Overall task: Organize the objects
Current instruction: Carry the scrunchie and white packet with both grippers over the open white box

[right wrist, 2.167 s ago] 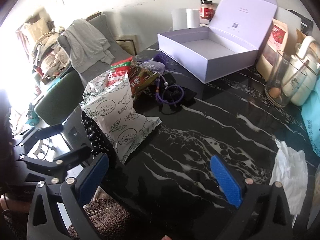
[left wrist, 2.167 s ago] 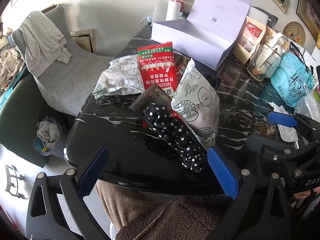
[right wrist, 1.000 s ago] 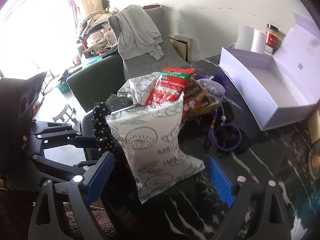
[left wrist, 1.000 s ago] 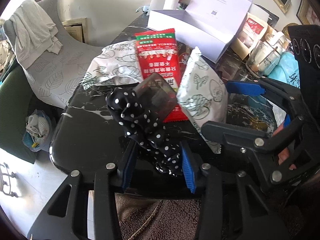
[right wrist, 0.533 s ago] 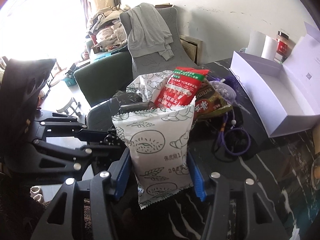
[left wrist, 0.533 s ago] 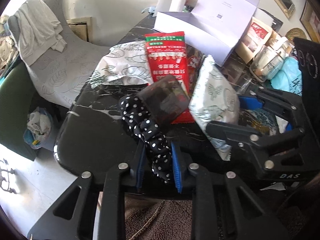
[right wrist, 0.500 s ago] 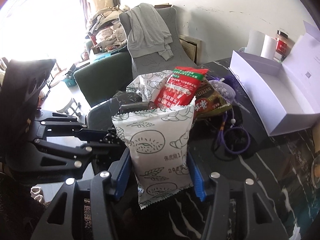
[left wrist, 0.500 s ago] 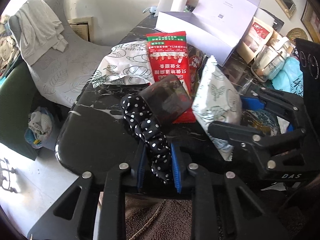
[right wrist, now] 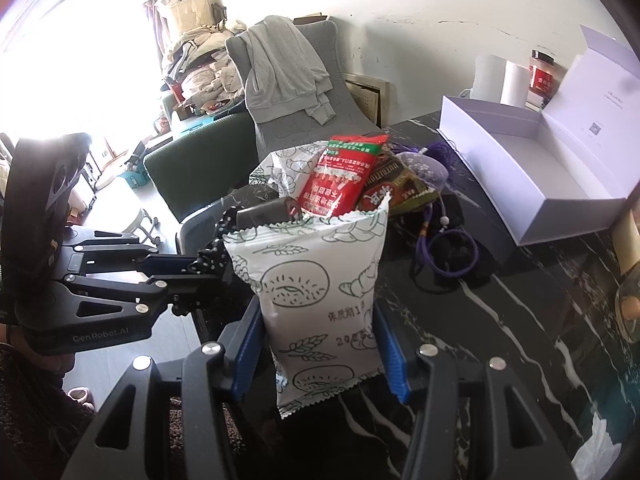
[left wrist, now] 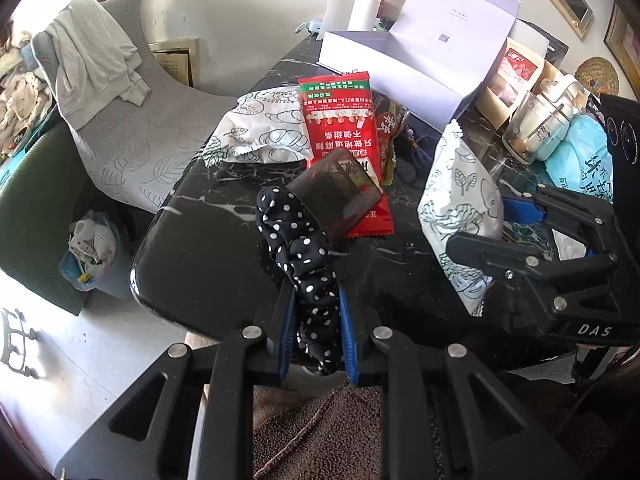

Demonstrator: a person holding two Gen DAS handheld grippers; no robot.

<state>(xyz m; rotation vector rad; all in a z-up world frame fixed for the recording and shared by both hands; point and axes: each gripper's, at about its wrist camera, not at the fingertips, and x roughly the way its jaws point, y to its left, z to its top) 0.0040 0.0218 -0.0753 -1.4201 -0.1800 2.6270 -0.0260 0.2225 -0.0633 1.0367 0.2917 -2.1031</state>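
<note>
Left tool [left wrist: 314, 320]: clamped on the lower end of a polka-dot scrunchie [left wrist: 298, 248], seen at 6 o'clock in the left wrist view; the scrunchie runs up toward 12 o'clock, its top touching a dark translucent case [left wrist: 334, 196].

Right tool [right wrist: 318, 344]: clamped on both sides of a white pastry bag [right wrist: 316, 292], held upright at centre of the right wrist view, above the black marble tabletop [right wrist: 500, 320].

Behind the bag, at 12 o'clock: red packet [right wrist: 340, 178], brown packet [right wrist: 396, 190], second white bag [right wrist: 280, 168], piled together.

At 2 o'clock: purple cord [right wrist: 448, 252] lying on the tabletop.

At 2–3 o'clock, farther out: white box [right wrist: 532, 168], lid raised, interior showing bare.
</note>
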